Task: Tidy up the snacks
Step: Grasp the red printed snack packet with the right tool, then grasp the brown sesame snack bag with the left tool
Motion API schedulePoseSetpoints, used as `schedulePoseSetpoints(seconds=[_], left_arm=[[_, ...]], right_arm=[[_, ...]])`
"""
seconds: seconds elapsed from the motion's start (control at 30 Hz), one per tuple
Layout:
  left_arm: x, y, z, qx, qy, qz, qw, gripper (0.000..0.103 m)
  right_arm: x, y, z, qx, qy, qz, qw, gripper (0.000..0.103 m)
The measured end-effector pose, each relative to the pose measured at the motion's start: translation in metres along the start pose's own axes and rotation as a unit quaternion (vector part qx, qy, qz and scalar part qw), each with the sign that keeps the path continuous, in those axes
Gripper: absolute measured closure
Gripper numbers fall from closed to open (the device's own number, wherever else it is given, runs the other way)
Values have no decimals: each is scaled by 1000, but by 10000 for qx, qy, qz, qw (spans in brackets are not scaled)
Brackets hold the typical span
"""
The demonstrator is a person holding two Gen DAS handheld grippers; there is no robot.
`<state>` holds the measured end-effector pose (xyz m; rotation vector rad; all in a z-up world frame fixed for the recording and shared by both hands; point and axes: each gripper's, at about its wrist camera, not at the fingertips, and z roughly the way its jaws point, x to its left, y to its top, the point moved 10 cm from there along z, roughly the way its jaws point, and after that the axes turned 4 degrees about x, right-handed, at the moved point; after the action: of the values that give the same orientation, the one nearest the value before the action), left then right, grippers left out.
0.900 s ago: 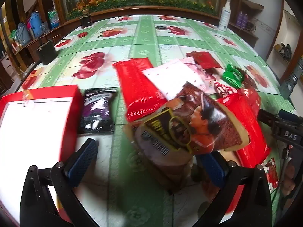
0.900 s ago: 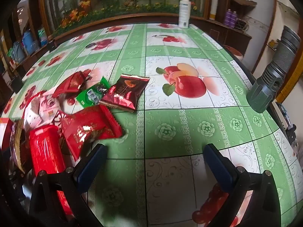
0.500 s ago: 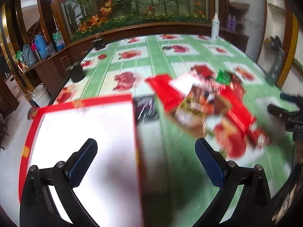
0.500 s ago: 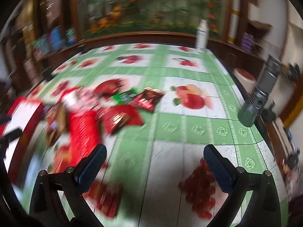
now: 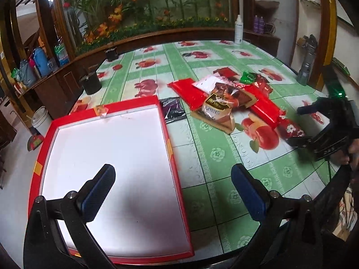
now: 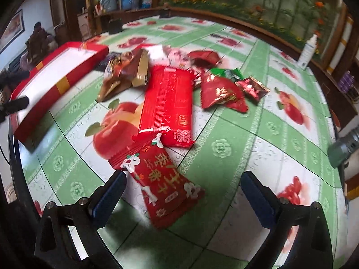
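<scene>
A shallow red box with a white inside (image 5: 112, 157) lies on the table at the left; it also shows in the right wrist view (image 6: 56, 71). My left gripper (image 5: 172, 190) is open and empty above the box's near right rim. A heap of snack packs lies right of it: a long red pack (image 6: 168, 105), a brown and gold bag (image 5: 222, 105), a small dark purple pack (image 5: 172, 109), a green pack (image 6: 226, 72). My right gripper (image 6: 181, 195) is open, low over a red pack with white characters (image 6: 161, 179). It also shows in the left wrist view (image 5: 325, 125).
The table (image 5: 213, 157) has a green and white cloth printed with apples. A white bottle (image 5: 238, 29) stands at the far edge. A black pot (image 5: 90, 83) stands at the far left. A grey flashlight (image 6: 345, 145) is off the right edge.
Both grippers have pulled back from the snack heap. The left one swung left and now hovers over the red box. The right one turned left toward the near red pack.
</scene>
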<state>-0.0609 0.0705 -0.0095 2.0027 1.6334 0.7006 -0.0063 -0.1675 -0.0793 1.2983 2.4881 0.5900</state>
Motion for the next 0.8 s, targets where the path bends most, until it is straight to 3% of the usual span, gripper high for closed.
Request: schedulePoseSetpoints(seconds=[0.1,0.2,0.27,0.33,0.5,0.63,0.8], left_arm=[[-3,6,-4,-61,25,81,9999,0],[-9,17,-4,-106,124,202,9997,0],[-14,28,-1,-161,185,395,9989,0],[-22,38,6,-148,230,632,9976,0],[-41,64,40,-27,265,1154,9930,0],[-58,78,60,36,113,1478,9890,0],[-83,82,81,263,-125,1854,9822,0]], right_arm=[[-2,2,5,-13,314,121,9994,5],[-5,5,3,-94,286,195,9994,15],[-6,7,0,-208,270,196,9992,31],[-7,9,-3,-282,303,266,9988,67],[-22,11,-7,-431,911,959,9903,68],[-38,11,-9,-577,1604,1625,9719,68],[-42,11,-10,-618,1766,1822,9653,68]])
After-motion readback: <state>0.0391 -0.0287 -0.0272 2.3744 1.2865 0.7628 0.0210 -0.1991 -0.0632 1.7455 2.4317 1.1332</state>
